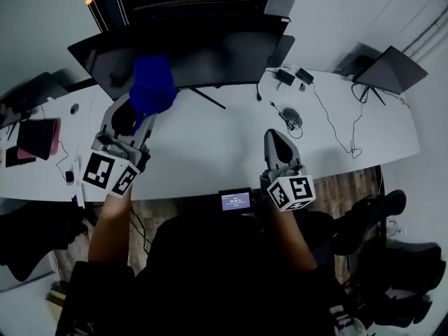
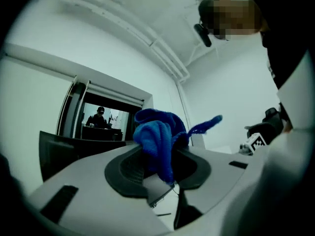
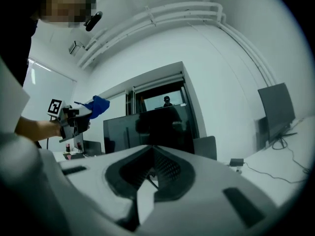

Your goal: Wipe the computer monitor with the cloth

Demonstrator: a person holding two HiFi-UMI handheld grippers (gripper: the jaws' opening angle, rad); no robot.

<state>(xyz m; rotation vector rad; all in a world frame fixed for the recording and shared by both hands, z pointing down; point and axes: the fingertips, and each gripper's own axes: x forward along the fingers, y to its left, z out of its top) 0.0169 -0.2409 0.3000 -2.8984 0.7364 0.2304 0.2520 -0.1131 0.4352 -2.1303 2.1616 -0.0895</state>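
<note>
A wide black monitor [image 1: 210, 58] stands at the back of the white desk [image 1: 203, 152]. My left gripper [image 1: 143, 110] is shut on a bunched blue cloth [image 1: 152, 84], held up in front of the screen's left part. The left gripper view shows the cloth [image 2: 156, 141] pinched between the jaws, with the monitor [image 2: 59, 149] at the left. My right gripper [image 1: 274, 137] hovers over the desk's middle, shut with nothing in it. The right gripper view shows the monitor [image 3: 147, 129] ahead and the left gripper with the cloth [image 3: 96, 106] at the left.
A mouse [image 1: 292, 117], cables and adapters [image 1: 285, 77] lie on the desk's right side. A folded laptop [image 1: 390, 68] stands at far right. Pink and dark items [image 1: 38, 137] sit at the left. A small lit device [image 1: 235, 200] rests at the desk's front edge.
</note>
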